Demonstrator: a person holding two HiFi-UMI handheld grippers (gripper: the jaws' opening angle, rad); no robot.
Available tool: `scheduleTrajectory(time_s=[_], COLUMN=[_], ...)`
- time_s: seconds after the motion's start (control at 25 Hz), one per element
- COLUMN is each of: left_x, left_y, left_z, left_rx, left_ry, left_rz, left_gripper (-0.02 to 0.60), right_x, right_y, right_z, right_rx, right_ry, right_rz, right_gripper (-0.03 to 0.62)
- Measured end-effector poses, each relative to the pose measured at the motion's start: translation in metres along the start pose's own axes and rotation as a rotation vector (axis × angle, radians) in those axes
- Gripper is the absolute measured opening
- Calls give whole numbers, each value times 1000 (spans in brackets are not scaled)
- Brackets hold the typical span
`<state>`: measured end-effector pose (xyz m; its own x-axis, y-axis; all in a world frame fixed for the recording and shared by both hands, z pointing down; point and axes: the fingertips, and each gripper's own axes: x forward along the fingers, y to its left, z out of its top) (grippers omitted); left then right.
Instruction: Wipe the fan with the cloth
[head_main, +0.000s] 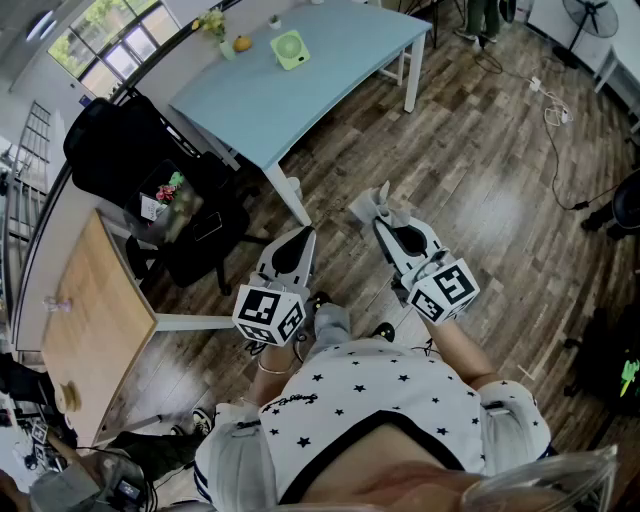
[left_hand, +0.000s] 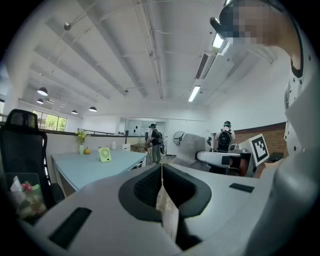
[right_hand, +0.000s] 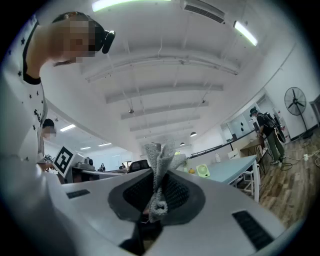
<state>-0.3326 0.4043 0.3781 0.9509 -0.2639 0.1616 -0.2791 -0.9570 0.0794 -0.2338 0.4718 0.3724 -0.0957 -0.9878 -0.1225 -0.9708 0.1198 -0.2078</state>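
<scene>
Head view: the left tongs (head_main: 300, 236) and right tongs (head_main: 382, 217) were held side by side low in mid-frame, above a floor (head_main: 480, 170) of dark, streaky wood planks. Both had smooth grey-white plastic shells with a dark oval recess, and a cube with black-and-white square markers at the rear.

Right gripper view: the jaws were pressed together on the cloth (right_hand: 161, 165). The cloth was a grey, coarse knitted weave, bunched into vertical folds. It stood up above the jaw tips and had a rolled end hanging in the dark recess. In the head view the cloth showed as a small pale tuft at the tip of the right tongs.

Left gripper view: the jaws were shut flat against each other, with only a thin seam between them and nothing in it.

The fan (head_main: 289, 49) was small, pale green and roughly square with rounded corners, with a round grille in its face. It stood upright on the light blue, smooth-topped counter (head_main: 340, 70) in the upper middle of the frame, well apart from both tongs. Near it, toward the upper left, were a round orange fruit (head_main: 243, 43) and a vase (head_main: 226, 47) of yellow flowers. A black chair (head_main: 110, 150) stood at the left.
</scene>
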Motion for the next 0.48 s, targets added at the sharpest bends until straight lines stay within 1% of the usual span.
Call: scheduleTrajectory(time_s=[0.24, 0.48], left_x=[1, 8], left_y=[-15, -31], left_z=[0, 1], left_rx=[-3, 4], left_ry=[6, 7], left_rz=[5, -13], left_gripper=[31, 31], right_x=[-14, -31], right_y=[-1, -6], right_z=[6, 10], right_rx=[2, 22], right_ry=[-8, -27], right_rz=[8, -1], right_gripper=[35, 35])
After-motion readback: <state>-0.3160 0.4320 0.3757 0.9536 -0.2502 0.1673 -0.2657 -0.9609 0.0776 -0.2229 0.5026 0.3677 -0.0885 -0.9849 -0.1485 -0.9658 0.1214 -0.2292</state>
